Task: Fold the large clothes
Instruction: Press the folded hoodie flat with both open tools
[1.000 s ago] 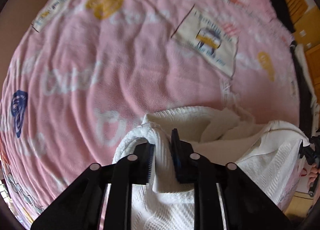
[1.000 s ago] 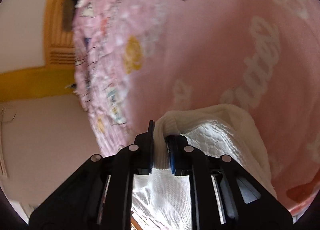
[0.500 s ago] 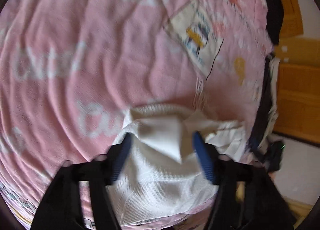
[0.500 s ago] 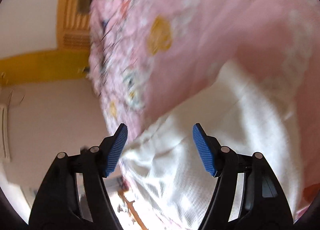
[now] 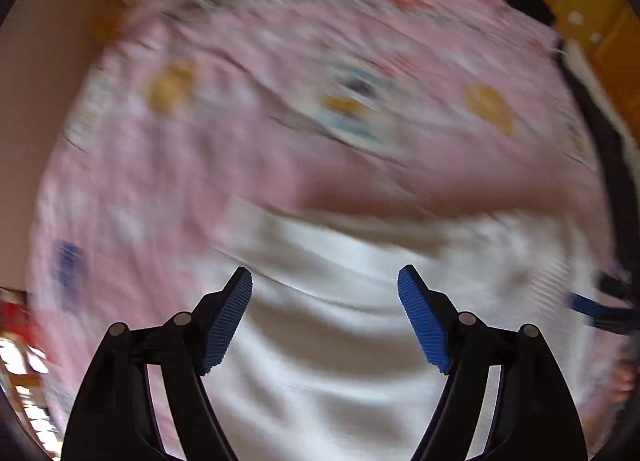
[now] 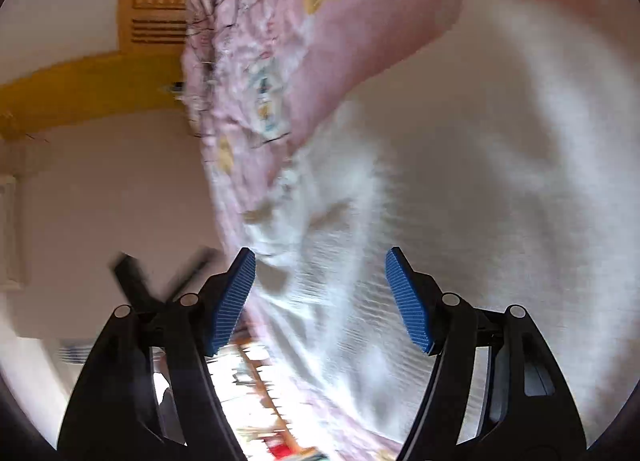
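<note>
A white textured garment (image 5: 340, 345) lies folded on a pink printed blanket (image 5: 240, 149) that covers the bed. My left gripper (image 5: 324, 271) hovers over the garment, pointing steeply down, open, with nothing between its blue pads (image 5: 228, 321). The left wrist view is blurred. In the right wrist view the same white garment (image 6: 480, 181) lies near the edge of the pink blanket (image 6: 280, 41). My right gripper (image 6: 320, 251) stands open just above the cloth, its pads (image 6: 408, 301) not touching it.
Yellow wooden furniture (image 5: 600, 33) and a dark strip run along the bed's far right side. A blurred dark and blue shape (image 5: 600, 309) shows at the right edge. Beside the bed are pale floor (image 6: 100, 201), a yellow wooden frame (image 6: 80, 85) and a blurred dark object (image 6: 136, 273).
Both grippers were shut on folds of the white garment, then opened and let it drop onto the blanket. Both have since drawn back from the cloth, and the left now sees more of the bed.
</note>
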`<action>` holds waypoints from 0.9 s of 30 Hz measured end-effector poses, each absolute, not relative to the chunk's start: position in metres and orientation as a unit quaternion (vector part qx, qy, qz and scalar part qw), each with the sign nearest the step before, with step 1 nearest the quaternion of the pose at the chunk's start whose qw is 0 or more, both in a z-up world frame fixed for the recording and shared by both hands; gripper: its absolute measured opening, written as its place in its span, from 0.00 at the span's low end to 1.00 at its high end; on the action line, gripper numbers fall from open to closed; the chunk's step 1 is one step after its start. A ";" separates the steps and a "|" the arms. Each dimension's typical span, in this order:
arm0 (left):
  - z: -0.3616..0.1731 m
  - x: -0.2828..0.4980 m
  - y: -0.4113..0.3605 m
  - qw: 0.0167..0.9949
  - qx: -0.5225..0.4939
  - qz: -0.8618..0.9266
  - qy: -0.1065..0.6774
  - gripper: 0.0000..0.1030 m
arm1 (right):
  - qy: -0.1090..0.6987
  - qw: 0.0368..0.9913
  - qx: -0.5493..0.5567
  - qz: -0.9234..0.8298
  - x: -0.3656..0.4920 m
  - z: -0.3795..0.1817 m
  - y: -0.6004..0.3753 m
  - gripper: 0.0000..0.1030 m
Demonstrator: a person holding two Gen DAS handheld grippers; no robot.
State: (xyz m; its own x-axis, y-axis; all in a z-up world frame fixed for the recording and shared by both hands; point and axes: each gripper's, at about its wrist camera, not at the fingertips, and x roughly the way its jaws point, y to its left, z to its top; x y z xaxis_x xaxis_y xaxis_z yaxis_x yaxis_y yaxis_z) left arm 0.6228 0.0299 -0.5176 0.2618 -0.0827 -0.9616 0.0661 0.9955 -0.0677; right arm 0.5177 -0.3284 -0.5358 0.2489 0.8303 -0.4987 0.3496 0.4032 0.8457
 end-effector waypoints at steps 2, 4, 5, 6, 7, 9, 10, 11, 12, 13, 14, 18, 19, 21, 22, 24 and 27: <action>-0.550 0.619 0.000 0.776 -0.002 -0.047 0.628 0.63 | 0.600 0.589 0.508 0.187 0.526 -0.554 -0.311 0.65; -0.583 0.622 -0.016 0.767 0.019 -0.025 0.641 0.56 | 0.626 0.595 0.483 0.143 0.537 -0.572 -0.304 0.65; -0.594 0.627 -0.017 0.770 0.028 -0.011 0.638 0.56 | 0.631 0.600 0.475 0.131 0.542 -0.576 -0.304 0.62; -0.603 0.632 -0.014 0.774 0.021 0.000 0.633 0.56 | 0.632 0.613 0.460 0.115 0.550 -0.579 -0.304 0.62; -0.609 0.639 -0.007 0.780 0.004 0.013 0.625 0.56 | 0.628 0.627 0.448 0.107 0.558 -0.580 -0.304 0.60; -0.611 0.649 -0.002 0.786 -0.012 0.025 0.618 0.56 | 0.626 0.644 0.430 0.097 0.569 -0.581 -0.304 0.58; -0.610 0.653 -0.005 0.788 0.002 0.024 0.616 0.56 | 0.627 0.650 0.419 0.097 0.570 -0.580 -0.302 0.58; -0.608 0.656 -0.007 0.788 0.017 0.024 0.614 0.57 | 0.628 0.653 0.411 0.101 0.570 -0.578 -0.300 0.58; -0.606 0.658 -0.010 0.789 0.036 0.026 0.613 0.59 | 0.623 0.661 0.403 0.111 0.567 -0.573 -0.299 0.58; -0.602 0.658 -0.011 0.789 0.043 0.026 0.613 0.59 | 0.616 0.666 0.403 0.119 0.563 -0.568 -0.302 0.60; -0.598 0.658 -0.010 0.789 0.049 0.029 0.612 0.60 | 0.605 0.673 0.407 0.126 0.555 -0.561 -0.312 0.60; -0.564 0.649 -0.004 0.801 0.094 0.065 0.588 0.60 | 0.566 0.693 0.426 0.134 0.516 -0.536 -0.378 0.71; -0.555 0.644 -0.006 0.805 0.100 0.067 0.582 0.60 | 0.560 0.700 0.423 0.132 0.504 -0.530 -0.396 0.74; -0.535 0.626 -0.016 0.814 0.111 0.072 0.566 0.61 | 0.550 0.712 0.418 0.129 0.476 -0.521 -0.429 0.76; -0.528 0.617 -0.020 0.816 0.100 0.073 0.565 0.64 | 0.547 0.715 0.416 0.127 0.458 -0.518 -0.446 0.78; -0.519 0.594 -0.028 0.812 0.039 0.057 0.579 0.69 | 0.546 0.712 0.424 0.126 0.425 -0.519 -0.472 0.81; -0.523 0.560 -0.046 0.792 -0.029 0.049 0.608 0.76 | 0.548 0.685 0.456 0.149 0.382 -0.542 -0.492 0.82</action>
